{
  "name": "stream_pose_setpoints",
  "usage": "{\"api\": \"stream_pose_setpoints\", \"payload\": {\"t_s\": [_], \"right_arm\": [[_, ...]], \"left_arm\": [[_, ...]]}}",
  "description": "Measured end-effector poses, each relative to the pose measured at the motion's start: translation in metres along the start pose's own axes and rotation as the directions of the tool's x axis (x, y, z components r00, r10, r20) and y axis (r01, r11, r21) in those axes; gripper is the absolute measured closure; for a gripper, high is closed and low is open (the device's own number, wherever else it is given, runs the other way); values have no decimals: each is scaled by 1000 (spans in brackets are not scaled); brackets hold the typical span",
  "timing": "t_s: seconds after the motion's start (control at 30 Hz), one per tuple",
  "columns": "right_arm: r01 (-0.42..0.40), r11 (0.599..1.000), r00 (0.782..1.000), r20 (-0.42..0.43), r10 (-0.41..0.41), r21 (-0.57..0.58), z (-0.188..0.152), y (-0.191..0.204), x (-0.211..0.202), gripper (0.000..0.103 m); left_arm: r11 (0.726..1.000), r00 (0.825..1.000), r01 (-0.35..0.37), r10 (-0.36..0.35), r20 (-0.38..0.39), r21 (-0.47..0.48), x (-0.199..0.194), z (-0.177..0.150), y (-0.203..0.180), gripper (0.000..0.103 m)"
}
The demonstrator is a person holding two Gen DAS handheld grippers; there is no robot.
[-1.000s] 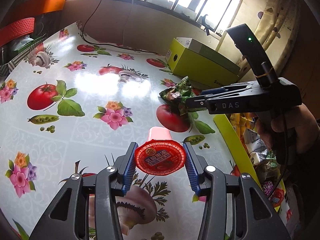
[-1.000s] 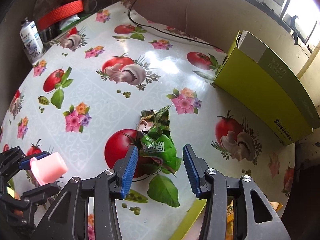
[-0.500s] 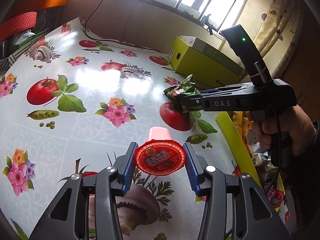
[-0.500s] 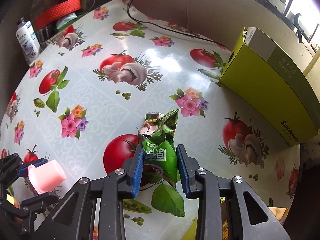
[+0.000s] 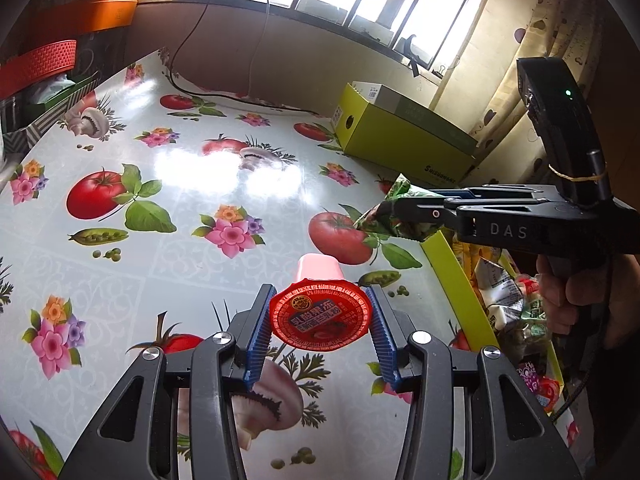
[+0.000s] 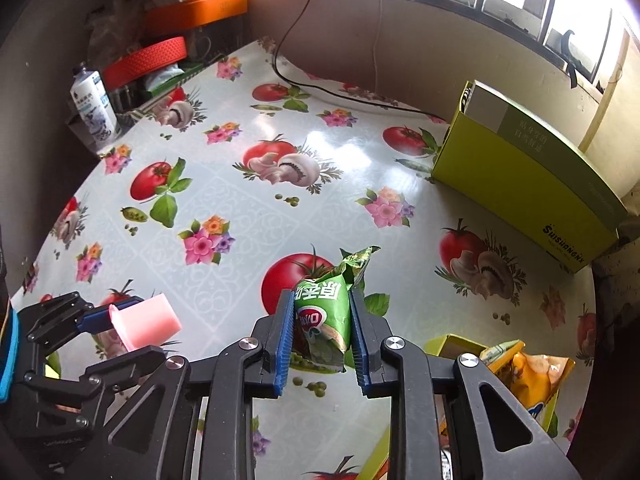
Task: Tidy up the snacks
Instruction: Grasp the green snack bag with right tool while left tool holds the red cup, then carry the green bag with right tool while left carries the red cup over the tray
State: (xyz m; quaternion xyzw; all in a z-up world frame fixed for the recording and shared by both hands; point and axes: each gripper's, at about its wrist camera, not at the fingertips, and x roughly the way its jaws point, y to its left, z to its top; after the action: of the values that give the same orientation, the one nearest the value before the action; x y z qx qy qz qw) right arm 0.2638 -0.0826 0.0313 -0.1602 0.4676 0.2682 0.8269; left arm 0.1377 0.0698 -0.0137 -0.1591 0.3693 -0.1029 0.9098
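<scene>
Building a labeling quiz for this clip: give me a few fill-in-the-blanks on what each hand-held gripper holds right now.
1. The left hand-held gripper is shut on a pink jelly cup with a ____ foil lid.
2. The right hand-held gripper is shut on a ____ snack packet.
3. The closed box at the far side of the table is ____-green.

Missing words: red; green; yellow

Table (image 6: 248,216) wearing glossy cloth printed with tomatoes, mushrooms, flowers. Yellow-green box (image 6: 520,184) lying on table near window wall. Black cable (image 6: 352,96) trailing across table left of box.
</scene>
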Motion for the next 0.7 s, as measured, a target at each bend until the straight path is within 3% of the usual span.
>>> {"api": "stream_pose_setpoints", "payload": {"t_s": [0.33, 0.7], "right_arm": [[-60, 997, 990, 128, 53, 53, -39, 15, -63, 80], [-79, 990, 978, 202, 54, 119, -86, 14, -106, 80]], "left_arm": [[1000, 1000, 9, -9, 23, 24, -28, -3, -19, 56], [996, 998, 42, -45, 37, 84, -48, -5, -55, 56]]}}
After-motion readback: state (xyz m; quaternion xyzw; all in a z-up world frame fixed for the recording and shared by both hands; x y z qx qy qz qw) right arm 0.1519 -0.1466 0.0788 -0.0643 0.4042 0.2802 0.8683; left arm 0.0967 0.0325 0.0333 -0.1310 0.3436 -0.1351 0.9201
